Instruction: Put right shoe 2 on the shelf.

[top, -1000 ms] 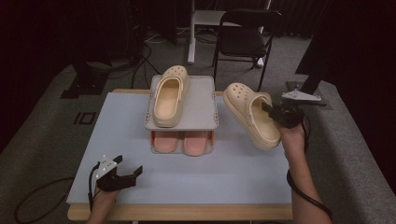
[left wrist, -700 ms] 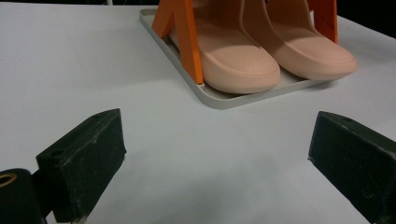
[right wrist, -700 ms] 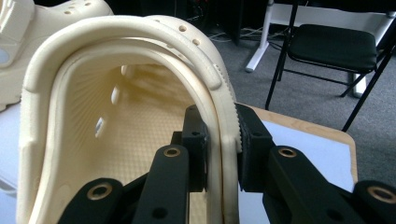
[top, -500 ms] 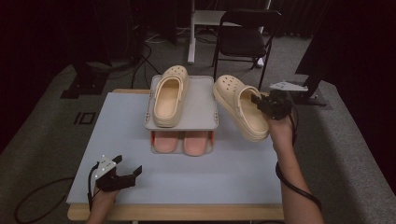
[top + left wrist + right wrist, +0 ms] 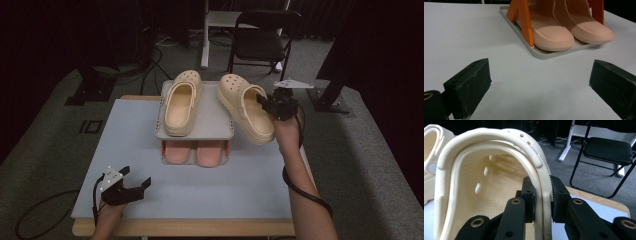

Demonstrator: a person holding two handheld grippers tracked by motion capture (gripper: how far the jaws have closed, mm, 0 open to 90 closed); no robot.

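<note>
Two hands work here: the right gripper (image 5: 264,102), forearm stretched forward, has its fingers clamped on the side wall of a cream clog (image 5: 245,107), held tilted beside the rack's top shelf (image 5: 212,125); the left gripper (image 5: 134,182) rests low on the bench (image 5: 125,145), fingers wide

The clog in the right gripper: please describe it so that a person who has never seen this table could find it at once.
On the grey table stands a two-level rack. One cream clog lies on its top shelf, and two pink slippers sit below. The held clog is the cream one at the rack's right edge, tilted and pinched by its side wall in the right gripper.
</note>
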